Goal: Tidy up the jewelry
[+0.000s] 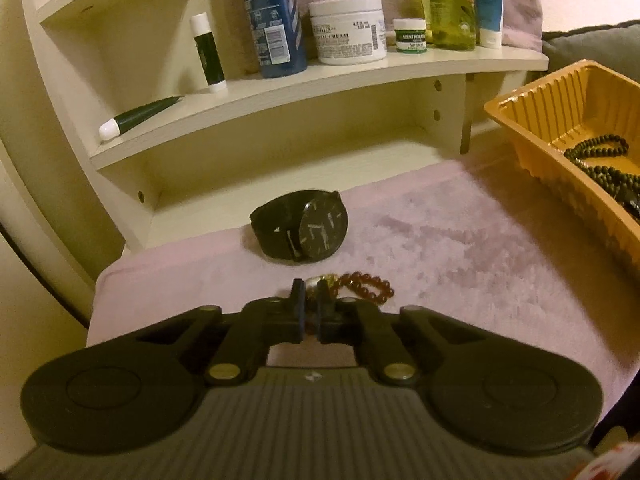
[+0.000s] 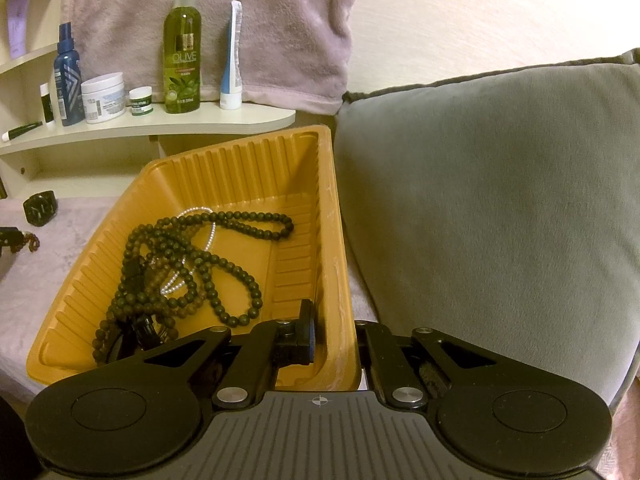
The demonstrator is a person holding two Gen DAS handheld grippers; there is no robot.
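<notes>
My left gripper [image 1: 311,300] is shut on a red-brown bead bracelet [image 1: 366,285] with a gold charm, low over the pink cloth [image 1: 460,248]. A black wristwatch [image 1: 302,230] lies on its side just beyond it. My right gripper [image 2: 332,332] is shut on the right wall of the orange plastic tray [image 2: 240,160], one finger inside and one outside. The tray holds dark bead necklaces [image 2: 192,256] and a white pearl strand [image 2: 210,236]. The tray also shows at the right of the left wrist view [image 1: 532,120].
A cream shelf unit [image 1: 304,128] stands behind the cloth with bottles, cream jars [image 1: 347,30] and tubes on it. A grey cushion [image 2: 500,184] lies right of the tray. A pink towel [image 2: 208,20] hangs behind the shelf.
</notes>
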